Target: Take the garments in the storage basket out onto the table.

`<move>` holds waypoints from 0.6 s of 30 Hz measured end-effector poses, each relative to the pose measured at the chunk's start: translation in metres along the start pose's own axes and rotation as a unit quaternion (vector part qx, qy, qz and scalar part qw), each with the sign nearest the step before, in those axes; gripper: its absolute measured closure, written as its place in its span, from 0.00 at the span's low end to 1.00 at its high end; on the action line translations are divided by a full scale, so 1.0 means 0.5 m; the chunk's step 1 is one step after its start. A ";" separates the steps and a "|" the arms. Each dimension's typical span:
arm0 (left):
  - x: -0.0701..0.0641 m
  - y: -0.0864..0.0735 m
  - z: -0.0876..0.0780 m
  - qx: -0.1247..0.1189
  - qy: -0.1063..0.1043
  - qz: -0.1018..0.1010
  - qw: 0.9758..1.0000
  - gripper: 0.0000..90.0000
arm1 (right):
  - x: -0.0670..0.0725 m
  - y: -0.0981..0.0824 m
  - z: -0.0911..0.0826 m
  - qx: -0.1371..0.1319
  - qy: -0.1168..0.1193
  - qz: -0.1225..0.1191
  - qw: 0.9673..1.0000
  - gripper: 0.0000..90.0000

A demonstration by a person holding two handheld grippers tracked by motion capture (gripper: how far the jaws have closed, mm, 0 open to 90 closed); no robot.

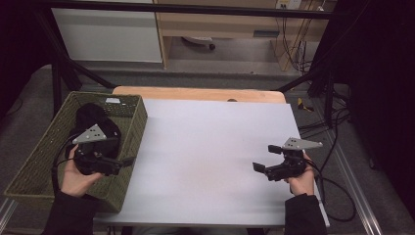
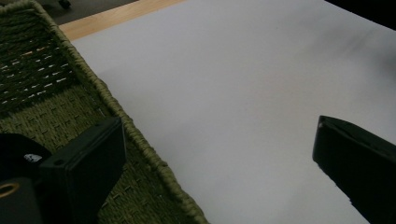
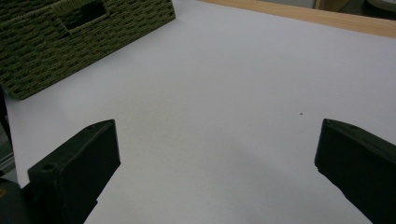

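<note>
A woven olive basket stands on the left of the white table top, and a black bundled thing lies inside it. My left gripper hovers over the basket's near right side, pointing right, open and holding nothing. In the left gripper view its jaws straddle the basket rim, one over the basket and one over the table. A black thing with a white tag lies at the lower left there. Over the table's right side my right gripper points left, open and holding nothing. The right gripper view has wide jaws above bare white surface, with the basket at the upper left.
A wooden table edge runs along the far side. Black frame bars stand around the table. Cables trail off the right edge onto the floor. Cabinets sit beyond.
</note>
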State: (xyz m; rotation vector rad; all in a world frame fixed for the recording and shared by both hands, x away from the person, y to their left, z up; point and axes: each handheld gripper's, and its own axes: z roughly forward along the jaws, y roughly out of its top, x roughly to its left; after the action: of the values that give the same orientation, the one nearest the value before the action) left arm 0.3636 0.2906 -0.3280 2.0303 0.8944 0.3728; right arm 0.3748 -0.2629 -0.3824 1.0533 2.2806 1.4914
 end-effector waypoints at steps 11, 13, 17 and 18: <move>0.027 -0.008 -0.023 0.001 0.018 -0.018 1.000 0.03 | 0.000 0.001 -0.002 -0.002 0.000 0.003 1.000 0.01; 0.031 -0.009 -0.026 0.003 0.025 -0.021 0.999 0.03 | -0.001 0.001 -0.003 -0.005 0.002 0.004 1.000 0.01; 0.038 -0.011 -0.031 0.009 0.034 -0.025 0.999 0.03 | -0.001 0.001 -0.002 -0.005 0.003 0.004 1.000 0.01; 0.042 -0.012 -0.032 0.011 0.038 -0.025 0.999 0.03 | 0.000 0.001 -0.001 -0.005 0.004 0.005 1.000 0.01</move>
State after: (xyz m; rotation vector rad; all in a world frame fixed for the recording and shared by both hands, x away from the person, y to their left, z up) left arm 0.3667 0.3171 -0.3247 2.0205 0.9980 0.4178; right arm 0.3749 -0.2632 -0.3818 1.0607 2.2738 1.5115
